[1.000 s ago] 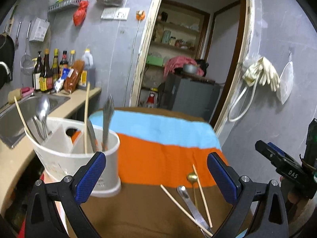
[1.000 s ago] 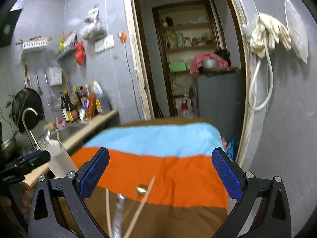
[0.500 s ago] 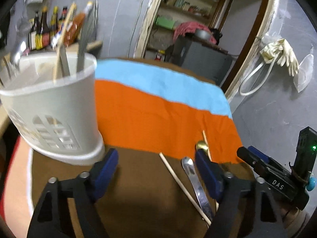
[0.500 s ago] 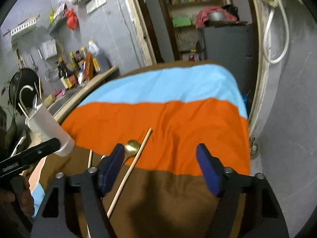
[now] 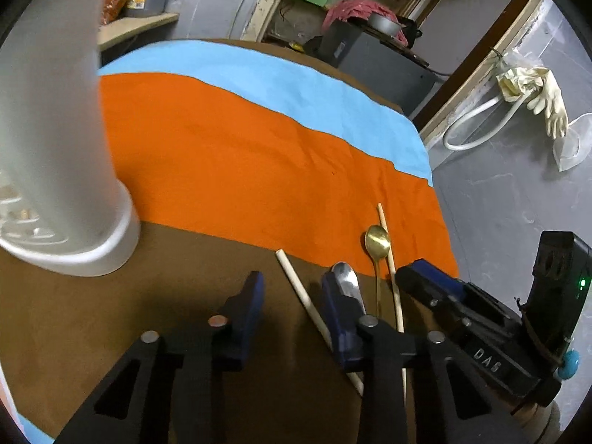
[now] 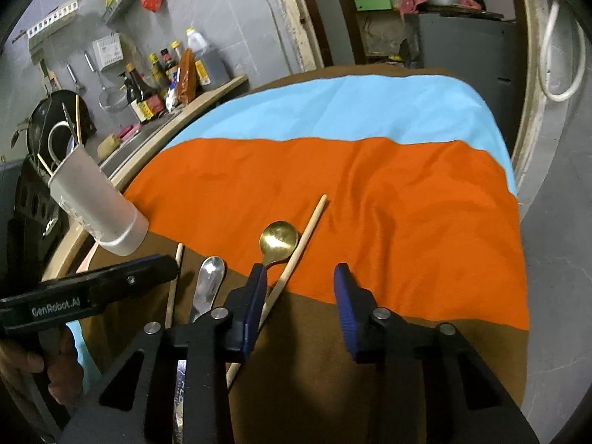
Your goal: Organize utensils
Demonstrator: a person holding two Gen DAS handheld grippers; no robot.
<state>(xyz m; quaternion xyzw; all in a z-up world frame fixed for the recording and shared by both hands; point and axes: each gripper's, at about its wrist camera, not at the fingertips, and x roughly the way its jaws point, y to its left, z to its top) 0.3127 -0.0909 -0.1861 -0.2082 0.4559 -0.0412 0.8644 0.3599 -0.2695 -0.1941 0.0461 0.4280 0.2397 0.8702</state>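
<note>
A white utensil holder [image 5: 55, 140] stands at the table's left; it also shows in the right wrist view [image 6: 96, 207] with chopsticks in it. On the cloth lie a silver spoon [image 5: 346, 281] [image 6: 209, 285], a gold spoon [image 5: 376, 242] [image 6: 277, 240] and two wooden chopsticks [image 5: 301, 296] [image 5: 392, 270] [image 6: 292, 262] [image 6: 174, 285]. My left gripper [image 5: 292, 288] is open and low, its fingers astride one chopstick. My right gripper [image 6: 299, 288] is open and empty, just right of the gold spoon and the long chopstick.
The table is covered by a brown, orange and blue cloth [image 6: 351, 192]. A counter with a sink and bottles [image 6: 162, 81] lies left. A doorway with a grey cabinet [image 6: 462, 44] is behind the table. The grey wall [image 5: 518, 192] is close on the right.
Both grippers have come down toward the utensils and tilted toward the table. Their jaws have narrowed from wide open. The holder has slid to the left edge of the left view.
</note>
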